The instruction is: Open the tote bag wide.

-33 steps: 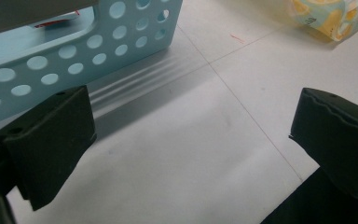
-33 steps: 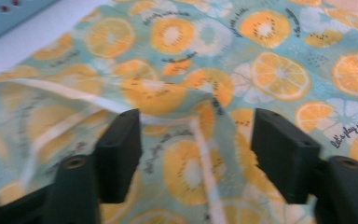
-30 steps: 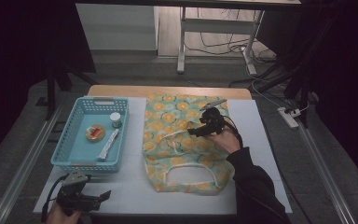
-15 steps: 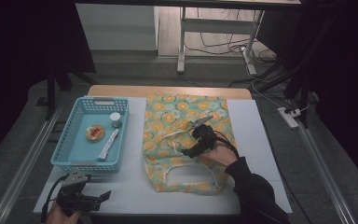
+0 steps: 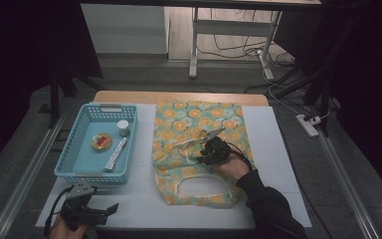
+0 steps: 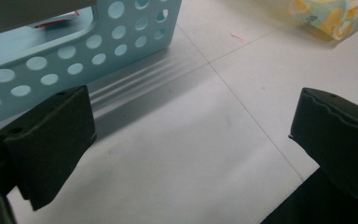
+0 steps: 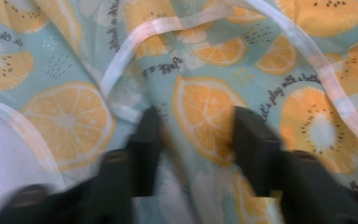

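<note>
1. Two tools are in my hands. The left tool (image 5: 112,209) rests low at the near-left edge of the worktop (image 5: 273,129), with its jaws wide apart and nothing between them; in the left gripper view I see bare white surface between the jaws and the blue basket (image 6: 98,51) just beyond.

2. Next, further in, the right tool (image 5: 202,156) is down on the fabric bag (image 5: 199,117). Its jaws stand partly open, one on each side of a bit of the orange-printed cloth, just below the white strap (image 7: 135,44). The right gripper view is blurred, so I judge that the cloth is not yet pinched.

3. To do this step well, I think I should press down until both jaw tips touch the cloth, then close slowly. I want to catch the top layer only, or the strap, so that the mouth of the bag can open. If both layers are taken together, the bag will lift flat.

4. The bag lies flat in the middle of the worktop, its handle loop (image 5: 201,186) at the near end. I cannot tell if something is inside.

5. Farther left, the blue basket (image 5: 87,172) holds a round orange thing (image 5: 101,142), a white tube (image 5: 116,153) and a small jar (image 5: 123,127) with a white lid.
</note>
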The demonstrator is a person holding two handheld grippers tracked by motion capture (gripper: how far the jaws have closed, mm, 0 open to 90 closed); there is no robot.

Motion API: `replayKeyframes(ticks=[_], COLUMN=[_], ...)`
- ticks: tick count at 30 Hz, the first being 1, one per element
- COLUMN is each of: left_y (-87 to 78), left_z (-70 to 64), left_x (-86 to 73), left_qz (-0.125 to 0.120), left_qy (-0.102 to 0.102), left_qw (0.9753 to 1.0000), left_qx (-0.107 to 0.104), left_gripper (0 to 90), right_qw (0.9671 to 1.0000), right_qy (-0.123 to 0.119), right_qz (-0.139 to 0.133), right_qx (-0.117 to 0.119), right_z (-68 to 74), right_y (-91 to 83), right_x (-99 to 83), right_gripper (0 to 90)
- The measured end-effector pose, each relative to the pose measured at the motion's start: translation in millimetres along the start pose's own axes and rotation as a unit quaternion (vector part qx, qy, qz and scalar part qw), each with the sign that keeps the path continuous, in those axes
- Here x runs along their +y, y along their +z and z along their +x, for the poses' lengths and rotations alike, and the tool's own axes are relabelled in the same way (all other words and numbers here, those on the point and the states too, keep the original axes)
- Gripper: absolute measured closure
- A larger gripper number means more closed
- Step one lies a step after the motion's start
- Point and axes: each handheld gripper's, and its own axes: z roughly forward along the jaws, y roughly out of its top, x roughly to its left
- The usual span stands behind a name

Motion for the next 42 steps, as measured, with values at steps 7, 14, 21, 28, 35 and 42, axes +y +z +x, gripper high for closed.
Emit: replayKeyframes(ticks=[7,14,21,28,35,42], left_y=[0.3,0.3,0.3,0.3,0.2,0.2], left_z=[0.1,0.4,0.2,0.5,0.9,1.1], left_x=[0.3,0.2,0.2,0.2,0.1,-0.1], left_qz=[0.001,0.001,0.001,0.001,0.000,0.000], left_qy=[-0.001,-0.002,-0.002,-0.004,-0.005,-0.006], left_qw=[1.0000,1.0000,1.0000,1.0000,1.0000,1.0000], left_qx=[0.000,0.000,0.000,0.000,0.001,0.001], left_gripper=[0.1,0.2,0.2,0.2,0.2,0.2], right_qw=[0.9999,0.9997,0.9981,0.9966,0.9951,0.9937], right_qy=[-0.002,0.005,0.026,0.026,0.023,0.017], right_qz=[0.005,-0.015,-0.051,-0.074,-0.094,-0.110], right_qx=[0.010,0.018,0.025,0.026,0.023,0.016], right_z=[-3.4,-6.3,-7.0,-4.5,-2.5,-5.9], right_y=[-1.6,-13.7,-28.9,-41.8,-53.4,-61.8], right_x=[0.8,4.8,12.0,24.6,42.0,52.2], right_gripper=[90.0,90.0,90.0,90.0,90.0,90.0])
